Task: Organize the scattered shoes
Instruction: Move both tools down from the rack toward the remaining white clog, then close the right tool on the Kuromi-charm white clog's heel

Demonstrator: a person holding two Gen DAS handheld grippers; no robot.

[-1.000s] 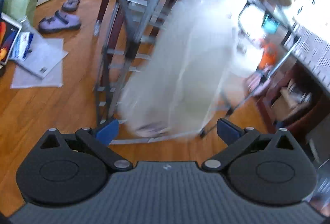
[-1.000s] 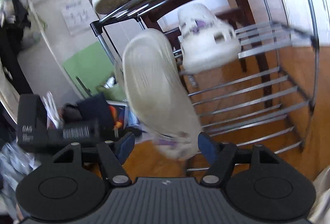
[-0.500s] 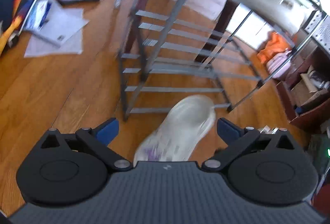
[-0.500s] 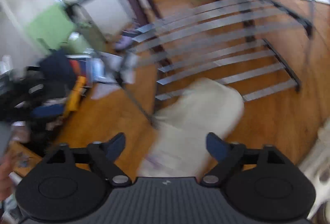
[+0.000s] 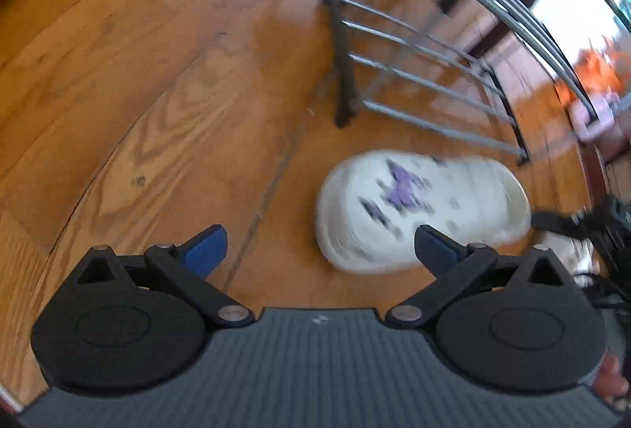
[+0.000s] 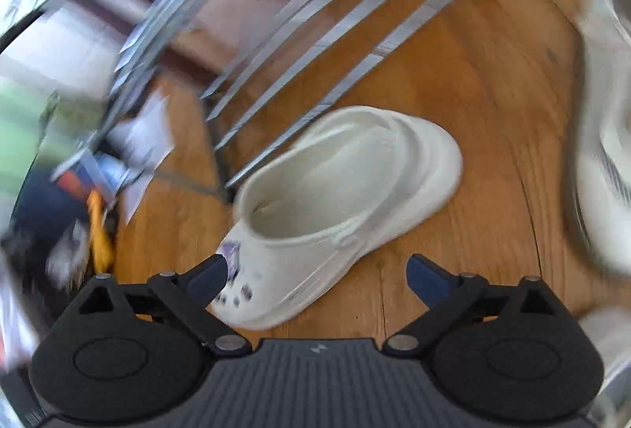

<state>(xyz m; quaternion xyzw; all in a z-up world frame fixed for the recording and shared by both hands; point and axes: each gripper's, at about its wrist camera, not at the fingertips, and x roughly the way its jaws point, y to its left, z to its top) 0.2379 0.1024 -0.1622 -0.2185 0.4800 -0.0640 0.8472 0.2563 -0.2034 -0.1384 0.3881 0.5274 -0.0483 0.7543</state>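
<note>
Your right gripper (image 6: 315, 276) is opening, jaws spread wide — a white clog (image 6: 343, 207) lies on the wooden floor (image 6: 493, 81) just beyond them, its toe end by the left pad, nothing pinched. It sits right beside the lowest bars of the metal shoe rack (image 6: 335, 29). Your left gripper (image 5: 319, 250) is spread wide too and grips nothing; a second white clog (image 5: 418, 211) with purple charms rests on the floor near the rack — blurred.
</note>
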